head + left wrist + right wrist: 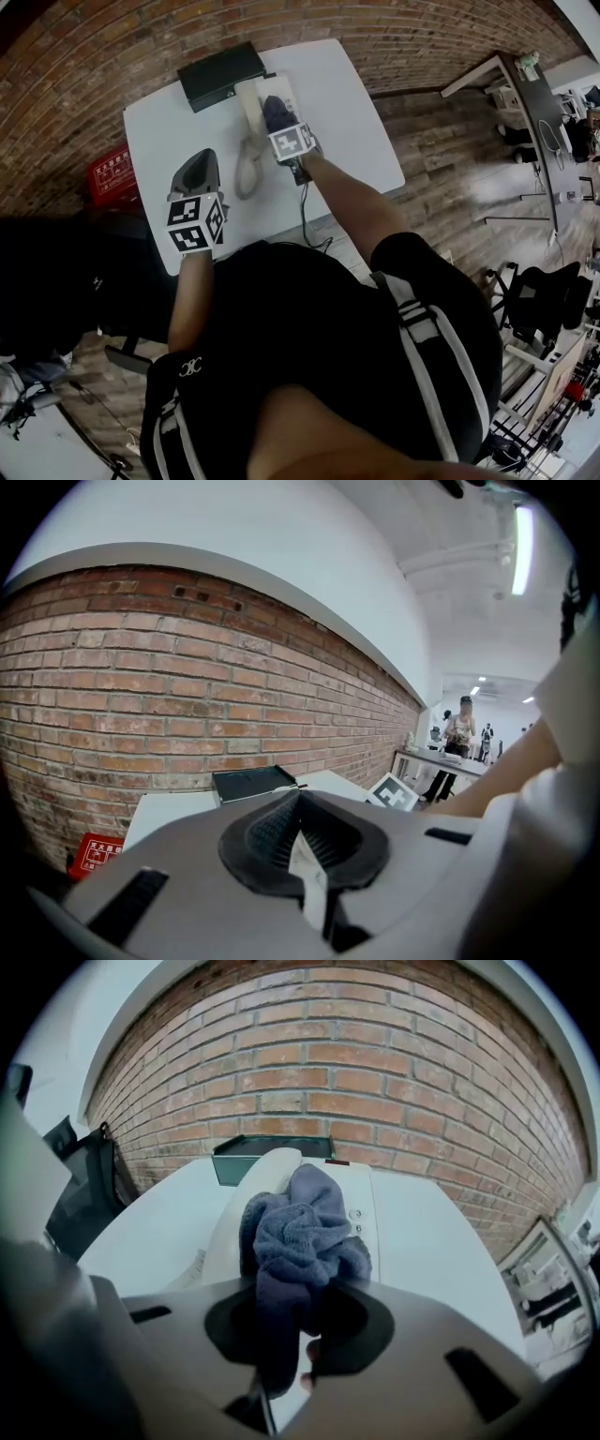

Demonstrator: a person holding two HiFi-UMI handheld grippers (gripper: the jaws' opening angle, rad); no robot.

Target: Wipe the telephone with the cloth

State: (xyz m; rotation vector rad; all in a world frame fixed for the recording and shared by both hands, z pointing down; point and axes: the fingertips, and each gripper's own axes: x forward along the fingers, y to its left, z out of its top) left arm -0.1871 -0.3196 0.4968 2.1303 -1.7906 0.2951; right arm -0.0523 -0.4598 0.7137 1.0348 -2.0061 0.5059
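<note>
A white telephone (249, 98) lies near the far middle of the white table (361, 131), its handset (246, 161) on the left side. My right gripper (281, 127) is shut on a bunched dark blue cloth (276, 112) and presses it onto the phone. In the right gripper view the cloth (300, 1232) covers the phone's body (380, 1199) beside the handset (225, 1232), with a few buttons showing. My left gripper (199, 157) hovers over the table's left part, apart from the phone. Its jaws (300, 799) are shut with nothing between them.
A flat black box (223, 73) sits at the table's far left corner against the brick wall. A red crate (112, 173) stands on the floor left of the table. A cable (305, 220) hangs off the near edge. A dark chair (84, 1194) stands on the left.
</note>
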